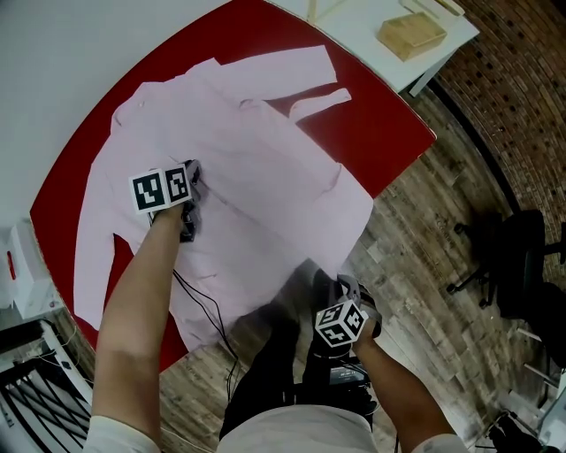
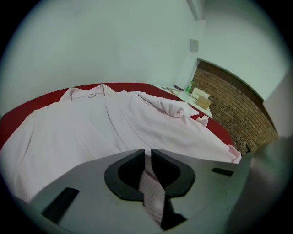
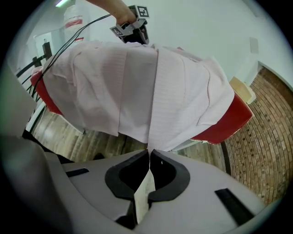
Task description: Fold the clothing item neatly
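A pale pink long-sleeved fabric shirt is spread across a round red tabletop. Its collar is laid toward the far left edge and its lower part is hung over the near edge. One sleeve is stretched toward the far right edge, and a cuff is seen just beside it on the shirt body. The left gripper is set on the shirt toward the near left edge, and its jaws are clenched on a pinched ridge of the pink fabric. The right gripper is held off the near edge, above the wooden plank floor. Its jaws are pressed together on a thin edge of the shirt's hem, and the cloth is stretched between them and the tabletop's near edge. Beyond the far right edge a light wooden block is seen on a white table, and a black office chair is seen on the floor, well apart from the tabletop
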The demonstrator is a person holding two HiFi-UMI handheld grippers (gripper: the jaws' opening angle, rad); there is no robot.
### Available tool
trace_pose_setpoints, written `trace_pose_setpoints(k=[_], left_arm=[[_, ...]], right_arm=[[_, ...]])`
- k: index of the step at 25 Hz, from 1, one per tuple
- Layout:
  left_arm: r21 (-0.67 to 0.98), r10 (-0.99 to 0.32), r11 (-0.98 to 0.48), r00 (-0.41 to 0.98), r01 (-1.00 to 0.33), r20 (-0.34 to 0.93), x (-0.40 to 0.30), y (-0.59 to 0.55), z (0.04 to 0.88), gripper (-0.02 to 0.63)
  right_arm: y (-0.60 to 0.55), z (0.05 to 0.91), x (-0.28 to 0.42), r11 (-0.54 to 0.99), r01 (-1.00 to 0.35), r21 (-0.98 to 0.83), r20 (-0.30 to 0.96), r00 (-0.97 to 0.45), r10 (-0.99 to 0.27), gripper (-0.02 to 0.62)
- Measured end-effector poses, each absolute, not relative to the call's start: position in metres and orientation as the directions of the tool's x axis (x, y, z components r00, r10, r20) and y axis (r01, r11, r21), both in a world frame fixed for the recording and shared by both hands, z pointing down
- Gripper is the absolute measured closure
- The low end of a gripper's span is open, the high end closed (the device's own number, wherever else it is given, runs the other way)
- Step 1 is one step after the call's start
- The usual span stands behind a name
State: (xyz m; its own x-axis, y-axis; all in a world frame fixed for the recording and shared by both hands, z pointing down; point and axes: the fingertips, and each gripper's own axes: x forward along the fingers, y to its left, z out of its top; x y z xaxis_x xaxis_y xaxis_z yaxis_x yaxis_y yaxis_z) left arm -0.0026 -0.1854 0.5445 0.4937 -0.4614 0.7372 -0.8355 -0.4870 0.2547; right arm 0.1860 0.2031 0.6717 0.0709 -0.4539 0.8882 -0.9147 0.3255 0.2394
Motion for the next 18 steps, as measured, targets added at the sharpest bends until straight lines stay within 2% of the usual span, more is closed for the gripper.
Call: trace_pose_setpoints(k=[5, 8, 15, 18], left_arm=[[0.299, -0.451, -0.461, 0.511, -0.835, 0.731, -0.006, -0.199, 0.545, 0.488], [0.249, -0.481, -0.445, 0.465, -0.86, 0.743, -0.017, -0.212, 0.546, 0.463], [0.198, -0.508, -0.459, 0.439, -0.866, 0.741, -0.028, -0.24, 0.552, 0.466], [0.181, -0.507, -0.479, 0.439, -0.859, 0.742, -0.028, -0.245, 0.55, 0.546]], right_arm=[[0.22, 0.661, 0.167, 0.356, -0.905, 0.232, 0.892, 0.052, -0.449, 0.577], [0.225, 0.653, 0.155, 0.368, -0.903, 0.22, 0.891, 0.031, -0.454, 0.577], [0.242, 0.638, 0.133, 0.447, -0.866, 0.223, 0.895, 0.0, -0.446, 0.577], [0.248, 0.644, 0.132, 0.482, -0.847, 0.224, 0.911, 0.006, -0.412, 0.577]])
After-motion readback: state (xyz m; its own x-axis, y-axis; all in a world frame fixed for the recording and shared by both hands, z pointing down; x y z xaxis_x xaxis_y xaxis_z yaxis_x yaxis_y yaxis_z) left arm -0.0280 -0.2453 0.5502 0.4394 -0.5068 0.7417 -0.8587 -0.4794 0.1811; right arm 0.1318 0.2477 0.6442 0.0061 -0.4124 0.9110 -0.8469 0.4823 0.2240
